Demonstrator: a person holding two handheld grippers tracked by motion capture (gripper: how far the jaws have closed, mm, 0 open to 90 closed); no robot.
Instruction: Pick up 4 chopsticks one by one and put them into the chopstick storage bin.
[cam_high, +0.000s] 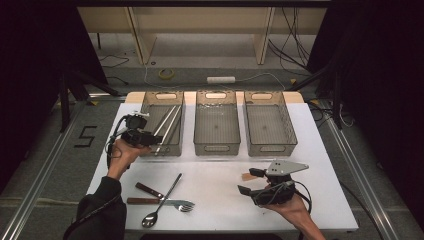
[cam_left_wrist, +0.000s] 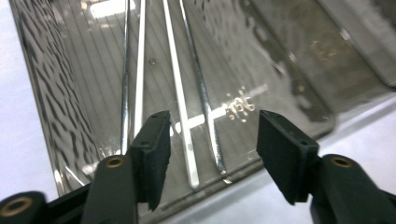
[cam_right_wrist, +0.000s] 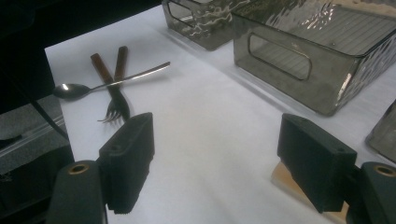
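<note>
Partly cut off, chopsticks (cam_left_wrist: 180, 93) lie in the left bin (cam_left_wrist: 56, 121).

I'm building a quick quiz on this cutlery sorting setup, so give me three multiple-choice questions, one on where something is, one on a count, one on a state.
1. Where do the metal chopsticks lie?
A. in the left bin
B. in the middle bin
C. on the table by the spoon

2. How many grey bins stand in the row?
A. two
B. three
C. four

3. How do the left gripper's jaws stand?
A. shut on a chopstick
B. shut on nothing
C. open, with nothing between them

Answers:
1. A, the high view shows them inside the left bin.
2. B, beside it stand the middle bin and the right bin.
3. C, the left gripper view shows its pads apart above the chopsticks.
</note>
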